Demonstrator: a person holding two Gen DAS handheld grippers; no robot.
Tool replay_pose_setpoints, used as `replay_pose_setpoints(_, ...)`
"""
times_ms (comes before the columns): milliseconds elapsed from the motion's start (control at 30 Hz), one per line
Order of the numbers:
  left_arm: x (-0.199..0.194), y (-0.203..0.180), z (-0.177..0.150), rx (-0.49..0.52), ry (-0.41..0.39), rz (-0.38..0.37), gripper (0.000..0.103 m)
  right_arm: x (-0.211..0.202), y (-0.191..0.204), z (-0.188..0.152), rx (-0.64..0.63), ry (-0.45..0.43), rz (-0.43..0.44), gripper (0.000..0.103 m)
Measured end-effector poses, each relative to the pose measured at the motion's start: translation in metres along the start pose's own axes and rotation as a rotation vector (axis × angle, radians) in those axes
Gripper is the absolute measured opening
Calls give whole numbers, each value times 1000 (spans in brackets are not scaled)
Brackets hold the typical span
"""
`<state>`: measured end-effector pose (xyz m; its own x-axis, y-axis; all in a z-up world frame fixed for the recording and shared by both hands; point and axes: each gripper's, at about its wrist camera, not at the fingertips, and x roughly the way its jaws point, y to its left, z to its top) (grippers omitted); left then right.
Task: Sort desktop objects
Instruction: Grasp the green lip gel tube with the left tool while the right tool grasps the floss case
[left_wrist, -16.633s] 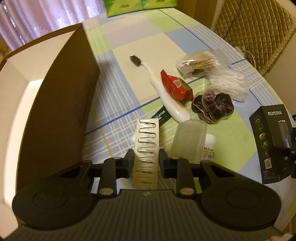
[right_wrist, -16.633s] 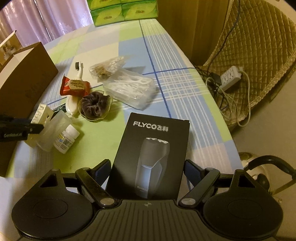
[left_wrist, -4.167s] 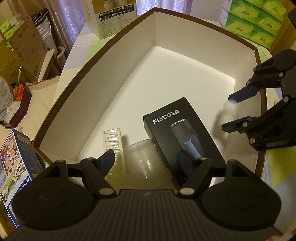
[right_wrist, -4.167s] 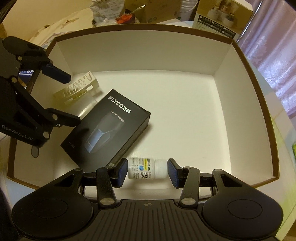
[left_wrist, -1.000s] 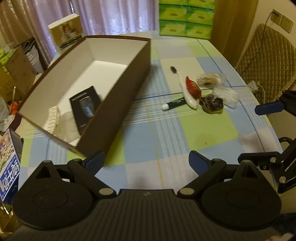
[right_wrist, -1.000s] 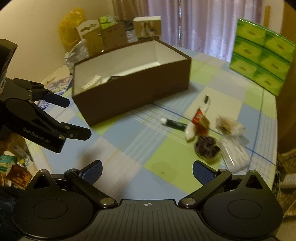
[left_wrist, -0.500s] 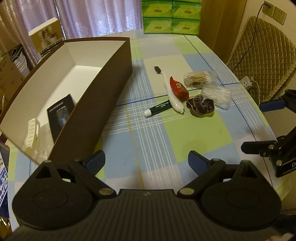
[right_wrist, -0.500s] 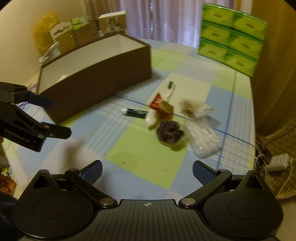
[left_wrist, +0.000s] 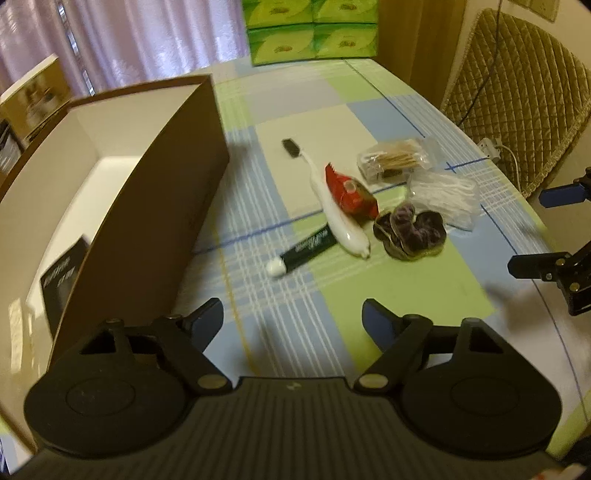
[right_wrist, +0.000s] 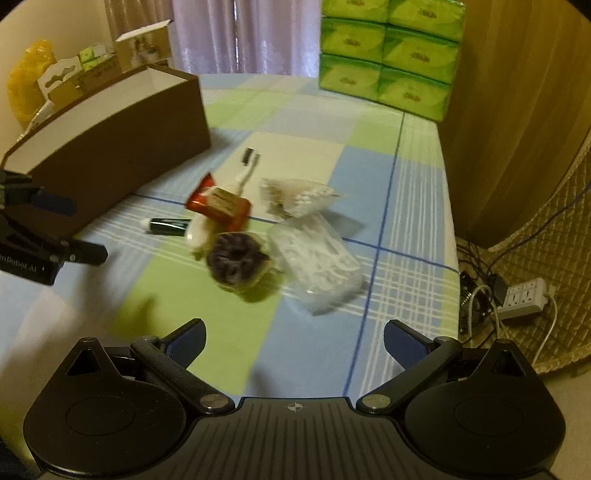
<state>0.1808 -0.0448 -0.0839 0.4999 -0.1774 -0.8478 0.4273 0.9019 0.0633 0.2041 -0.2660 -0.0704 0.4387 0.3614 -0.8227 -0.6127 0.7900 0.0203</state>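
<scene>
The left gripper (left_wrist: 291, 319) and the right gripper (right_wrist: 293, 338) are both hanging wide apart over the table (left_wrist: 369, 107), holding nothing. Only the left view is looking down into the brown box (left_wrist: 159, 206), where one black carton (left_wrist: 61, 280) is lying. Only the right view is showing a power strip (right_wrist: 526, 293) on the floor. Six things are lying on the table beside the box: one toothbrush (left_wrist: 332, 206), one red packet (left_wrist: 349, 192), one dark tube (left_wrist: 306, 249), one scrunchie (left_wrist: 412, 230) and two clear bags (left_wrist: 443, 197).

Partial lettering "nRobot.AI" reads on the left gripper (right_wrist: 55, 229). Print on the tube (left_wrist: 308, 246) is illegible.
</scene>
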Motion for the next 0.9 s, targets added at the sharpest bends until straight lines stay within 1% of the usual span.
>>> replay_pose_setpoints(100,15,-2,10,40,2,4,73,11,-7,2,-12,4,-5,98)
replay_pose_setpoints(300,43,-1,24,83,29,-10,68,35,-17,11,-60,-9,1,87)
replay_pose_setpoints(433,55,-1,28,120,34,-20,67,49,-23,19,-90,-33,15,80)
replay_pose_setpoints(533,63,-2,30,154,36,-24,63,59,-25,24,-103,-40,28,74)
replay_pose_setpoints(667,71,-2,33,186,34,-40,50,67,-29,27,-104,-26,47,69)
replay_pose_setpoints(700,73,-2,34,191,37,-46,43,68,-30,27,-100,-25,55,66)
replay_pose_setpoints(733,76,-2,35,194,43,-53,40,67,-30,26,-97,-23,60,63)
replay_pose_setpoints(767,78,-2,35,197,49,-60,33,67,-29,26,-94,-22,61,62)
replay_pose_setpoints(800,80,-2,34,198,58,-66,22,66,-29,25,-92,-23,58,61)
replay_pose_setpoints(867,82,-2,32,197,71,-77,12,64,-29,22,-82,-23,53,59)
replay_pose_setpoints(900,81,-1,31,191,73,-82,12,63,-29,20,-74,-24,51,59)
